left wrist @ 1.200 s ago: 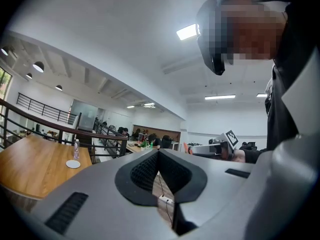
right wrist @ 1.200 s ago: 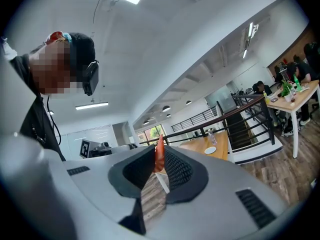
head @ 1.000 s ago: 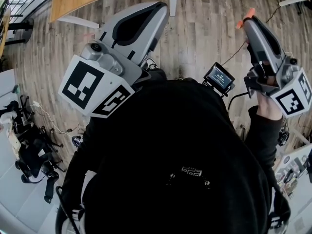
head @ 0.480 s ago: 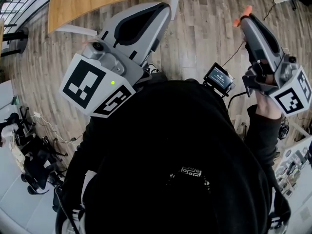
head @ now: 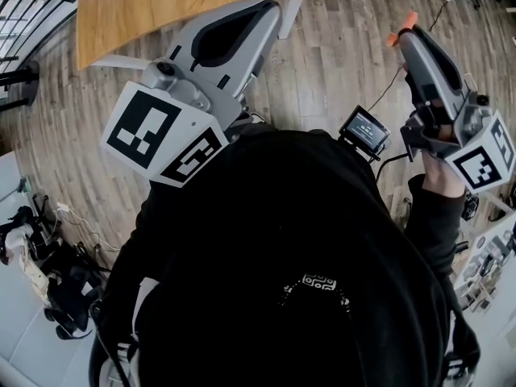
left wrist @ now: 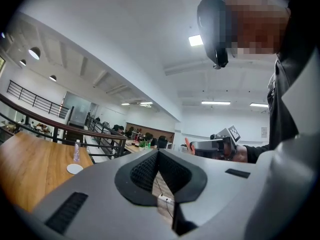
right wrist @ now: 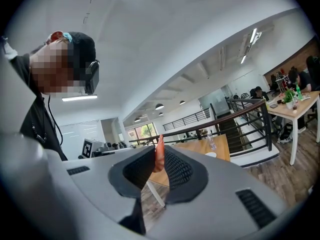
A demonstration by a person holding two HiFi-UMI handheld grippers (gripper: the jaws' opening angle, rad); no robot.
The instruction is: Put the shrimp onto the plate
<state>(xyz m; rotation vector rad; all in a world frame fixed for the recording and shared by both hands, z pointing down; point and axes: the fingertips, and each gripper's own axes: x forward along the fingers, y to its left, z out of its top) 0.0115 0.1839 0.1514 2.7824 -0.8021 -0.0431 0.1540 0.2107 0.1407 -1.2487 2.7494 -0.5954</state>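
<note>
An orange shrimp (right wrist: 159,153) stands upright between the pads of my right gripper (right wrist: 159,156), which is shut on it. In the head view the shrimp (head: 411,18) pokes out past the right gripper (head: 405,31), held level at the right over the wooden floor. My left gripper (head: 272,6) is at the upper left, its tips meeting with nothing between them (left wrist: 158,153). A small white plate (left wrist: 75,168) lies on the wooden table (head: 177,2) ahead, beside a clear bottle (left wrist: 76,151). The plate (right wrist: 210,154) also shows beyond the right jaws.
White table legs (head: 286,10) stand under the table's near edge. A black railing (right wrist: 240,116) runs behind the table. Cables and dark gear (head: 56,272) lie on the floor at the left. A small screen (head: 364,127) hangs at the person's chest.
The wooden table has come closer and fills more of the top of the head view. Both grippers keep their poses, the shrimp still held.
</note>
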